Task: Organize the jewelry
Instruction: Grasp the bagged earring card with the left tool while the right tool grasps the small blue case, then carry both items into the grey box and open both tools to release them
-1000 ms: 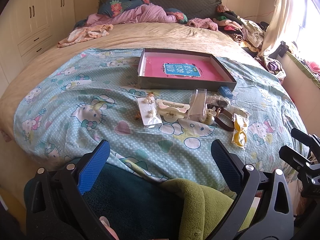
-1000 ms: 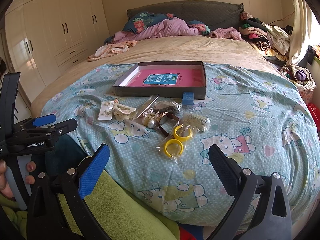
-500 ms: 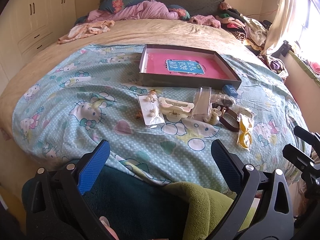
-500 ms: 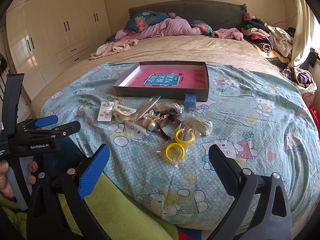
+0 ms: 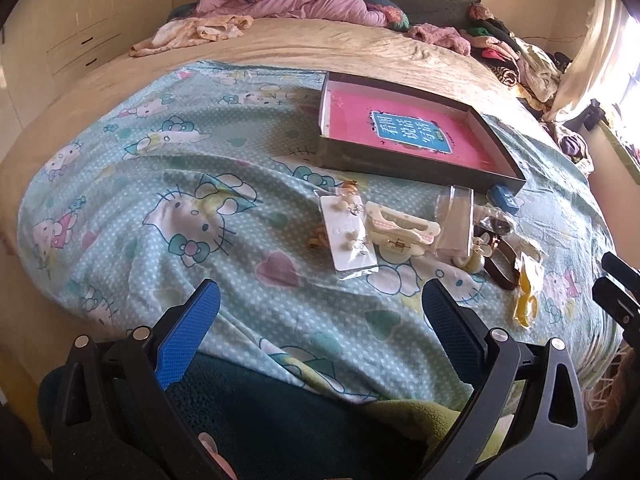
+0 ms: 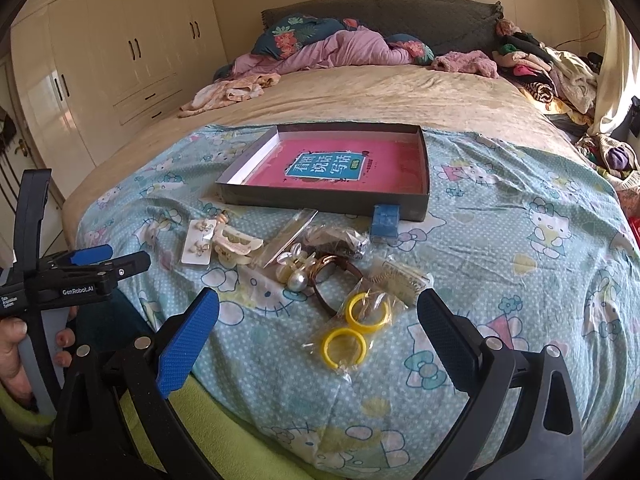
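Note:
A shallow dark box with a pink bottom (image 5: pixel 404 136) (image 6: pixel 340 168) lies on the Hello Kitty blanket. In front of it lies a row of jewelry: a white earring card (image 5: pixel 350 236) (image 6: pixel 198 242), a cream hair clip (image 5: pixel 400 230) (image 6: pixel 236 244), a clear packet (image 5: pixel 456 220), pearl pieces (image 6: pixel 296 272), a brown bracelet (image 5: pixel 502 272) (image 6: pixel 332 276), a bag of yellow hoops (image 5: pixel 528 292) (image 6: pixel 354 328) and a small blue box (image 5: pixel 505 197) (image 6: pixel 385 220). My left gripper (image 5: pixel 320 332) is open and empty, short of the earring card. My right gripper (image 6: pixel 318 336) is open and empty, around the yellow hoops' near side.
Clothes and a pink quilt (image 6: pixel 340 48) are piled at the bed's head and right side. White wardrobes (image 6: pixel 100 60) stand on the left. A green and dark cloth (image 5: pixel 280 412) covers the near bed edge. The left gripper also shows in the right wrist view (image 6: pixel 76 276).
Both grippers have moved forward and closer to the bed; the jewelry and box look nearer. Nothing was taken hold of.

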`<action>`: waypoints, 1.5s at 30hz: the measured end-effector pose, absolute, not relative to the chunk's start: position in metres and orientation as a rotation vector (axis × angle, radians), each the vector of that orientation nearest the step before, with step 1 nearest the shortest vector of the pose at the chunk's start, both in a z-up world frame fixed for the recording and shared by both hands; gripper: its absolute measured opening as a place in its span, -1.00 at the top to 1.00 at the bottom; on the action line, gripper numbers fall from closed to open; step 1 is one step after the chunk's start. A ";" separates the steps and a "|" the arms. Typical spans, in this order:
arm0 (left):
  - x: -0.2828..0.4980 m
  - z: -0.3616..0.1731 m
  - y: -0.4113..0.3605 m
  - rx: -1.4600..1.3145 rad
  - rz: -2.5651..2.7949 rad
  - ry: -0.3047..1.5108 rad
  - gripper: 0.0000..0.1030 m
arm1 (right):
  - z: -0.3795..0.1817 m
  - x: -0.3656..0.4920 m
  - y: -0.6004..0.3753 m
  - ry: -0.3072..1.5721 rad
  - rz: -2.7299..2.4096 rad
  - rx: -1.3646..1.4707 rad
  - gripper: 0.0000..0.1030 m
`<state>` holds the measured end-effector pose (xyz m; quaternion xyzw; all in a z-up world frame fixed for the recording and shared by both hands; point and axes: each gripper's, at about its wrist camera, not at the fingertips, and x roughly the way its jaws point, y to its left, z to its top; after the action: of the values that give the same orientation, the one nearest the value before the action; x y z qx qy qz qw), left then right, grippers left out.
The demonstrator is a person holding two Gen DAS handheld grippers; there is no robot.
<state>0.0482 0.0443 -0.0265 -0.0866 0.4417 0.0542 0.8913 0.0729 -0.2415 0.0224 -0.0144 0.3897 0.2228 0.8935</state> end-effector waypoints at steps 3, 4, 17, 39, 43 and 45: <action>0.059 -0.035 0.055 -0.202 0.109 0.944 -0.83 | 0.023 0.088 -0.240 0.797 0.460 -0.041 -0.92; 0.063 -0.038 0.057 -0.210 0.102 0.953 -0.83 | 0.022 0.093 -0.240 0.797 0.455 -0.046 -0.92; 0.105 -0.073 0.049 -0.238 -0.010 1.036 -0.32 | 0.005 0.160 -0.250 0.818 0.394 -0.018 -0.91; 0.107 -0.063 0.049 -0.269 -0.142 1.017 0.88 | -0.072 0.243 -0.246 1.022 0.437 0.050 0.31; 0.105 -0.046 0.058 -0.281 -0.153 0.984 0.88 | -0.065 0.236 -0.250 0.988 0.456 0.067 0.34; 0.109 -0.037 0.060 -0.270 -0.153 0.970 0.88 | -0.057 0.230 -0.254 0.963 0.466 0.082 0.36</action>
<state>0.1093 0.0604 -0.0369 -0.1292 0.4645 -0.0733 0.8731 0.2298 -0.2540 -0.0567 0.0393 0.4586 0.2222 0.8595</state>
